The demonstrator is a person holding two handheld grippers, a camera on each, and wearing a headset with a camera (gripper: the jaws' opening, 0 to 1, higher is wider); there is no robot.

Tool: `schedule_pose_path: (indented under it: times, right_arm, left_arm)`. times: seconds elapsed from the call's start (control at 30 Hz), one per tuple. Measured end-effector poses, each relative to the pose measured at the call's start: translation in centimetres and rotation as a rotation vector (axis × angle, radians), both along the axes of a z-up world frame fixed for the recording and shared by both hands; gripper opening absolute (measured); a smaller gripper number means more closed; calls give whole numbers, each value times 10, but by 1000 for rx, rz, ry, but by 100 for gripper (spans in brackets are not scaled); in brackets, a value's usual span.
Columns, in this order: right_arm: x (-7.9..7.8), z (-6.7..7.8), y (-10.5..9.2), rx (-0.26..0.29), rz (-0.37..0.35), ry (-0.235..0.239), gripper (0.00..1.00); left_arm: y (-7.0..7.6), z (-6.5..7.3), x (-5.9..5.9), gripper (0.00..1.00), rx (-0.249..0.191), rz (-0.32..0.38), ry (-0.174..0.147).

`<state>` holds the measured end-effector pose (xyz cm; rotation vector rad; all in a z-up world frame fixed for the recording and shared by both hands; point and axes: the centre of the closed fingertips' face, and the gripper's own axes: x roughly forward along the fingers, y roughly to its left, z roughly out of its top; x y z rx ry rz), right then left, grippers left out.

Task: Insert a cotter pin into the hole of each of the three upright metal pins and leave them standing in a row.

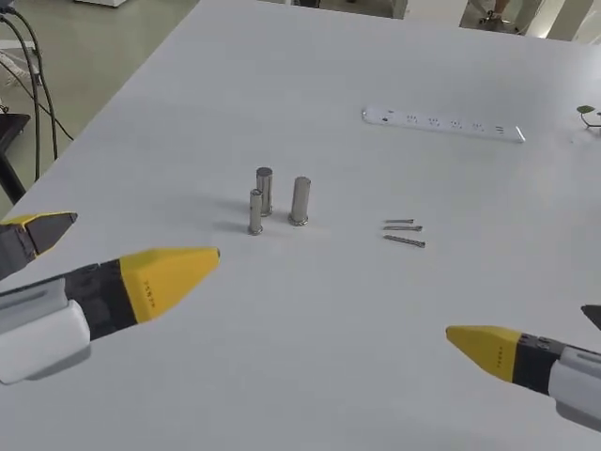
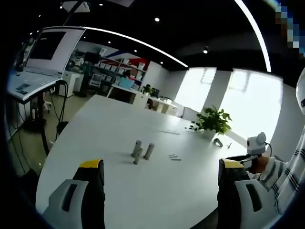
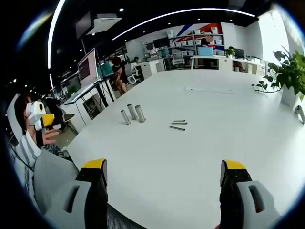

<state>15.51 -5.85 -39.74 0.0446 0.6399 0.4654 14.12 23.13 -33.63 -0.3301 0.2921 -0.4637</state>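
The white table (image 1: 310, 376) is broad, smooth and mostly bare, so small parts will probably slide on it rather than stay put. Both claws hover above its near edge, well apart from the work. The left gripper (image 2: 161, 164) has its yellow-tipped jaws spread wide with nothing between them, and the right gripper (image 3: 163, 165) is equally wide and empty. A white power strip (image 1: 441, 123) lies farther back, clear of everything. Near the middle of the table the three metal pins stand upright in a tight cluster rather than a row: the back pin (image 1: 264, 191), the thicker pin (image 1: 300, 200) just to its right, and the shorter front pin (image 1: 255, 211) close beside the back one. They look like solid polished steel, stiff and fairly heavy for their size, but tall on small bases, so a sideways nudge could topple one. A hold low on the shaft, square across it, seems safest, and the smooth metal may slip under a light squeeze. Their cross holes are too small to make out from here. To the right, near the pins but not touching them, lie three cotter pins (image 1: 403, 231), flat and roughly parallel. These are thin, light and springy. Lying flush on the slick top, they will be awkward to lift, and pinching one by one end keeps the other free to enter a hole.
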Motion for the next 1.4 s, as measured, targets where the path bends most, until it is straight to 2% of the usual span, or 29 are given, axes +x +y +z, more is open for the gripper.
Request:
schedule_pose_path:
  times: [0.13, 0.23, 0.3, 0.53, 0.67, 0.77, 0.9, 0.93, 1.03, 1.2, 1.4]
  right_arm:
    - [-1, 1, 0, -4, 0, -1, 98]
    - [-2, 0, 0, -6, 2, 2, 98]
    - [-2, 0, 0, -8, 1, 3, 97]
    - [-2, 1, -3, -2, -11, 2, 97]
    - [-3, 0, -6, -8, -19, 4, 97]
    - [-3, -1, -7, -8, -23, 6, 97]
    - [-4, -2, -8, -8, -25, 9, 97]
    - [-3, -2, -8, -8, -26, 9, 96]
    - [-3, -3, -9, -9, -29, 12, 96]
    - [-3, -4, -10, -12, -31, 14, 96]
    - [-1, -4, -11, -12, -35, 15, 95]
  left_arm:
    - [-1, 1, 0, 99, 1, -8, -10]
    - [-1, -4, -1, 99, 43, -20, -7]
    - [-2, -3, -2, 99, 44, -35, -8]
    - [-4, 2, 1, 99, 56, -38, -47]
    - [-5, -3, 1, 99, 92, -60, -48]
    - [-7, -9, 2, 99, 144, -73, -51]
    - [-7, -13, 5, 99, 176, -81, -64]
    - [-8, -12, 5, 99, 177, -88, -73]
    - [-9, -12, 7, 99, 153, -88, -72]
    - [-13, -16, 8, 99, 167, -113, -63]
    - [-15, -16, 11, 99, 156, -125, -58]
